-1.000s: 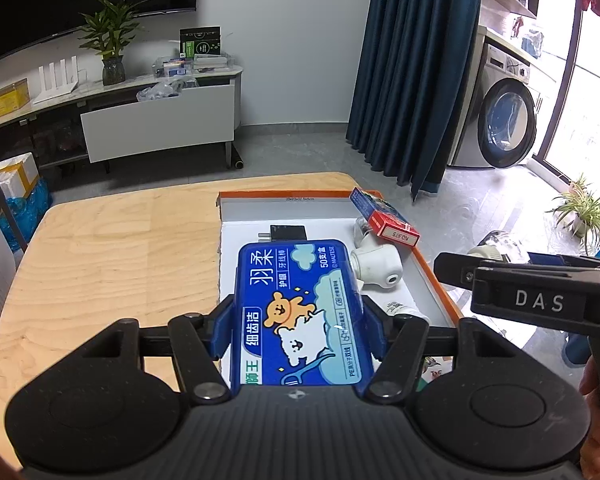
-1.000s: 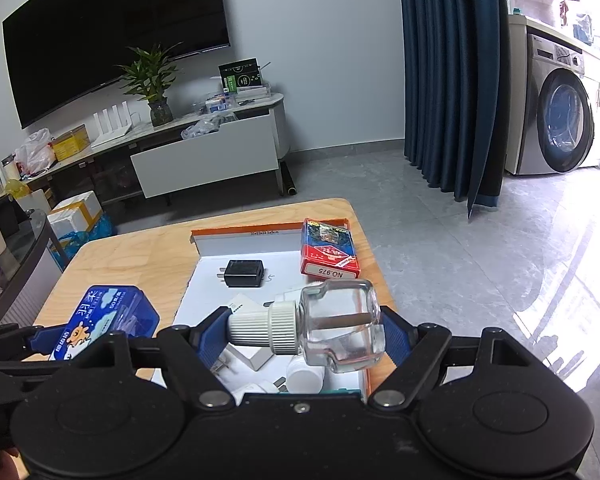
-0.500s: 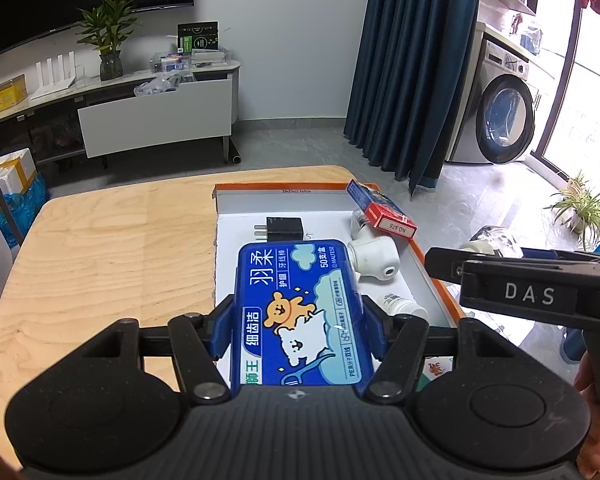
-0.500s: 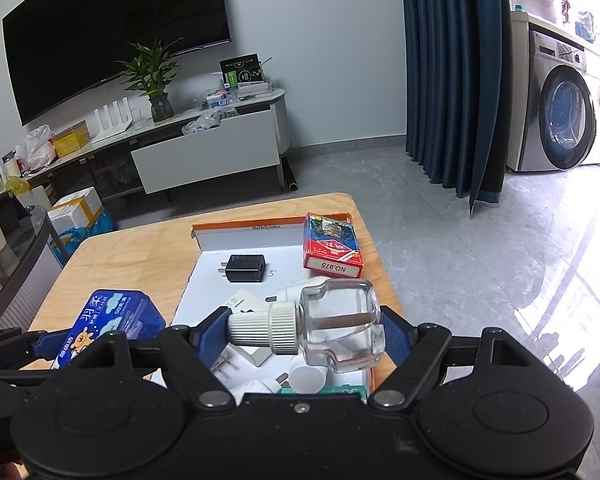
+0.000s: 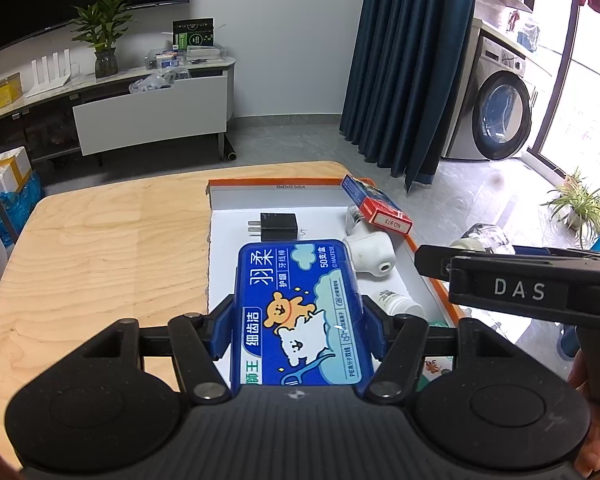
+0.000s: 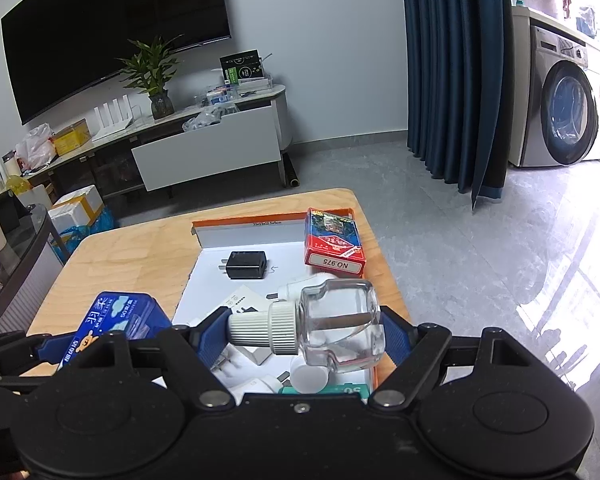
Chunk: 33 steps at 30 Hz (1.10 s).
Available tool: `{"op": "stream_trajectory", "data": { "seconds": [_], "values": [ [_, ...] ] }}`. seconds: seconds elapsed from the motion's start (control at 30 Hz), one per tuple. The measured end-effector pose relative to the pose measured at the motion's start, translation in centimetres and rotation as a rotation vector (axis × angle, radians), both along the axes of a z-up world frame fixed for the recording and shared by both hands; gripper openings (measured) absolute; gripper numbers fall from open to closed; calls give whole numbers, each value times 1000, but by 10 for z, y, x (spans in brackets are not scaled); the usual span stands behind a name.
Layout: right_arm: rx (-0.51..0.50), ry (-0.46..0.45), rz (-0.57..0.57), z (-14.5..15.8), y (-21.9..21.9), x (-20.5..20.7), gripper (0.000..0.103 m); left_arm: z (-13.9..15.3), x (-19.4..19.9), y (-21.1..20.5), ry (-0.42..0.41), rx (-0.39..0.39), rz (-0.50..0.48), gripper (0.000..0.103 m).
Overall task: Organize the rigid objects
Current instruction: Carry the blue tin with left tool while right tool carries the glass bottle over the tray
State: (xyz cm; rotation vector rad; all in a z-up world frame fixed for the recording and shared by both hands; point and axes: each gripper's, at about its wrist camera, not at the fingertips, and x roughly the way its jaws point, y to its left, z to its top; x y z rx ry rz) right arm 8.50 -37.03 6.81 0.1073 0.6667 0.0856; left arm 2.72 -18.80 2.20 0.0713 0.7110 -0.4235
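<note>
While both hands stayed put, blue floss box and clear bottle remain clamped.

A pale wooden table with rounded corners stands on a grey tiled floor that shines where daylight falls on its right side. Behind the table's far edge is a white wall carrying a large dark television. Below it runs a low media console with a white front panel, topped by a potted plant and a white router. Dark blue curtains hang right of the wall. Beyond them sits a washing machine beneath shelves. In the left wrist view, a glass door at the far right lets in bright daylight, with a green floor plant beside it.
</note>
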Motion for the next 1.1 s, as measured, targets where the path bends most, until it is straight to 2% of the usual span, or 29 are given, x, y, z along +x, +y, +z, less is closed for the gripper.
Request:
{"op": "stream_trajectory", "data": {
  "seconds": [1.1],
  "values": [
    [9,31,8,-4,4,16,93,-7,7,-5,18,13,-27,64]
  ]
}}
